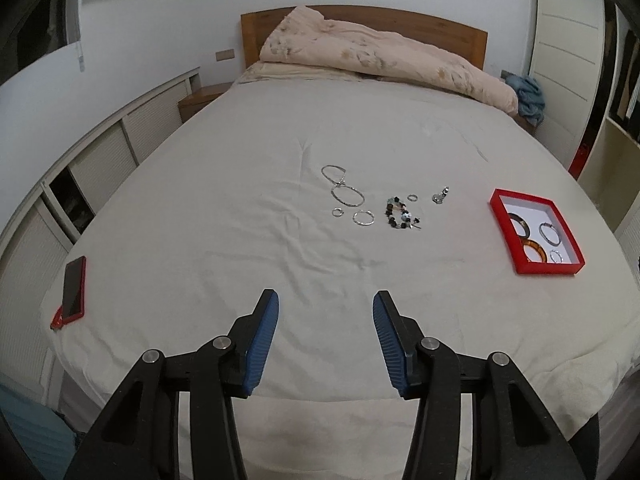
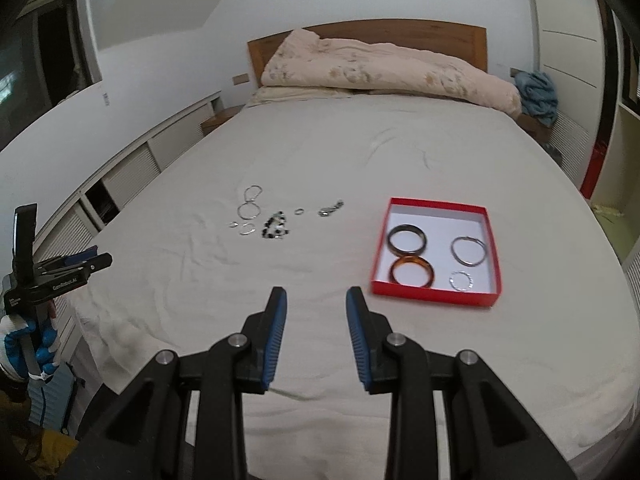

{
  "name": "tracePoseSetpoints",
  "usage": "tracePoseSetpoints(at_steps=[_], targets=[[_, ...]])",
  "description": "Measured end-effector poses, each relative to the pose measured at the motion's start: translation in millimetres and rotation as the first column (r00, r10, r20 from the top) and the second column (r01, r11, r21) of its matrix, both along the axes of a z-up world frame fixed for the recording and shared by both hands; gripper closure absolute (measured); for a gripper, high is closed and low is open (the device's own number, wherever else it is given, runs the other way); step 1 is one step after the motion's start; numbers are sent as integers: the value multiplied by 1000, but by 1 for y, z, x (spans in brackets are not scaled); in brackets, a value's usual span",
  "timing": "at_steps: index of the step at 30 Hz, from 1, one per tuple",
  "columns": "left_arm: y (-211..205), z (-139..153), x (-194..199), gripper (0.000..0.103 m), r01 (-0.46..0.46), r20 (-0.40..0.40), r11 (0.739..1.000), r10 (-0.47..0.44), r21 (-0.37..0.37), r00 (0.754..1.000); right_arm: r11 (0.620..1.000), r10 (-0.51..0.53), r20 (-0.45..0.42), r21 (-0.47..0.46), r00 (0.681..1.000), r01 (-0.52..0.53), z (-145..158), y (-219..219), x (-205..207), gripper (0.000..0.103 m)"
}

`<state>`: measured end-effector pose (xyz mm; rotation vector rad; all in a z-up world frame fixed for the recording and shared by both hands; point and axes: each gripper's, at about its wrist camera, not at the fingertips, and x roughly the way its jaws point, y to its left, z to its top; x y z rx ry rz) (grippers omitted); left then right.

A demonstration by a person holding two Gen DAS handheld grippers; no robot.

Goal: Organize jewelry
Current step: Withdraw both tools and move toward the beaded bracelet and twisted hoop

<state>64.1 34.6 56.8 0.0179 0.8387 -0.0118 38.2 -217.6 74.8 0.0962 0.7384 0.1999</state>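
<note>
Four bangles already lay in the red box (image 2: 436, 292), just beyond the right gripper (image 2: 316, 300) fingertips. Several pieces (image 1: 396, 212) waited far ahead of the left gripper (image 1: 326, 304). Both grippers were apart, holding nothing.

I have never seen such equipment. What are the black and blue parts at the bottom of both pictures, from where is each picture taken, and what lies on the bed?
Those parts are two hand-held grasping tools; a person carries one in each hand. Each picture comes from a camera on one tool, looking forward along its fingers. The left tool and the right tool are both open and hold nothing. On the white bedsheet lie loose silver rings and hoops and a dark beaded bracelet. A shallow red square box already holds four rings. A phone in a red case lies near the bed's left edge.
</note>
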Motion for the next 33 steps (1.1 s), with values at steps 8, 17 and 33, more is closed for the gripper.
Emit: tracePoseSetpoints(at_steps=[8, 17, 33], targets=[[9, -7, 10, 55, 19, -10, 999, -19, -33, 1000, 1000, 12, -9, 7, 1000, -12, -2, 21, 20, 74], [5, -39, 62, 56, 16, -73, 999, -19, -50, 997, 1000, 2, -52, 25, 999, -1, -33, 25, 75, 74], [-13, -107, 183, 62, 6, -189, 994, -27, -110, 982, 999, 19, -156, 49, 988, -11, -107, 36, 194, 74]])
